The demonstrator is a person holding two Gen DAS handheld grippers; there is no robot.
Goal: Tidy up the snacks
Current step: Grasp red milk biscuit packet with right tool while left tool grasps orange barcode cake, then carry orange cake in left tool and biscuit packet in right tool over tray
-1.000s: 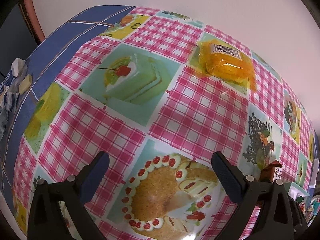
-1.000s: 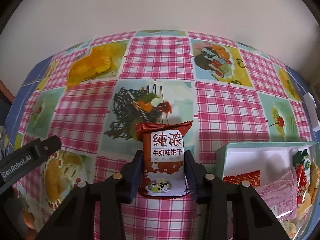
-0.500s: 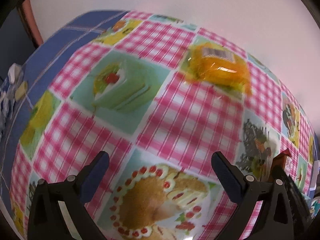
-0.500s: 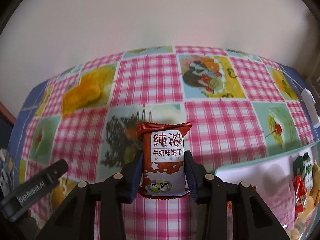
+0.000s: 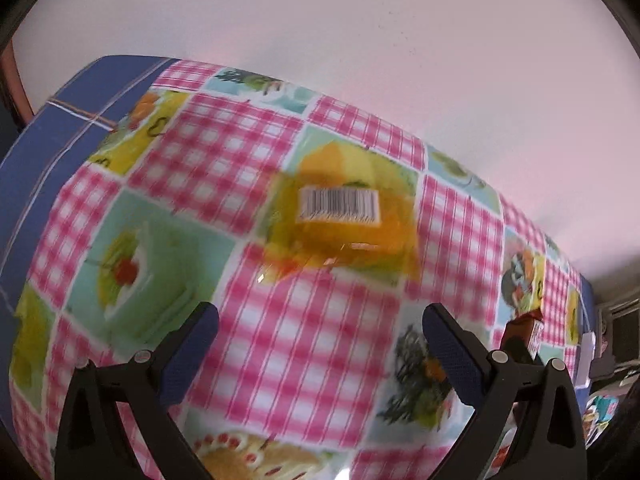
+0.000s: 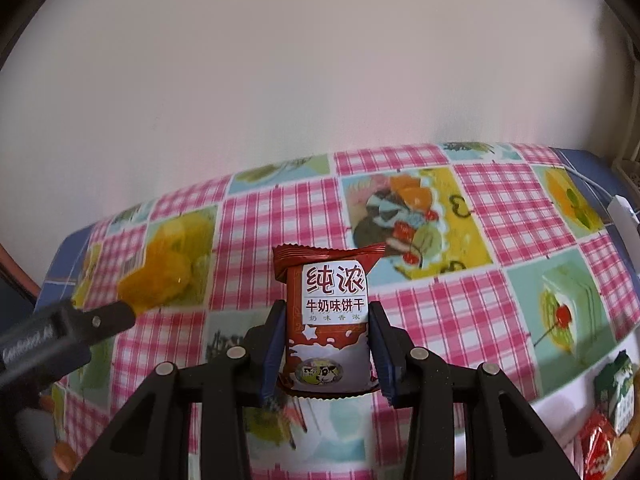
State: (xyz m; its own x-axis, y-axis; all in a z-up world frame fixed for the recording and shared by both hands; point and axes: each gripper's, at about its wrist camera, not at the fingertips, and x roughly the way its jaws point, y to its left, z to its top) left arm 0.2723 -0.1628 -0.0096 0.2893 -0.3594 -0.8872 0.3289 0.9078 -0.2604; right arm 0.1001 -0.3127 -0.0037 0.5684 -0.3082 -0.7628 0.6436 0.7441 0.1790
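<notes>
My right gripper (image 6: pixel 327 346) is shut on a red and white biscuit packet (image 6: pixel 326 320), held upright above the tablecloth. The same packet (image 5: pixel 527 326) peeks in at the right of the left wrist view. My left gripper (image 5: pixel 320 350) is open with nothing between its fingers, hovering over the table. Just beyond it lies an orange snack pack (image 5: pixel 344 216) with a barcode label, flat on the cloth. In the right wrist view that orange pack (image 6: pixel 160 280) sits at the left, with the left gripper's finger (image 6: pixel 96 322) reaching up to it.
A pink-checked tablecloth (image 6: pixel 512 208) with cake pictures covers the table, against a white wall. A white box (image 6: pixel 568 412) with several snack packets (image 6: pixel 614 396) stands at the lower right. A white charger and cable (image 6: pixel 620 212) lie at the far right edge.
The left gripper has moved toward the orange pack, which now lies closer to its fingers. The right gripper has lifted and tilted up with the biscuit packet, showing more wall.
</notes>
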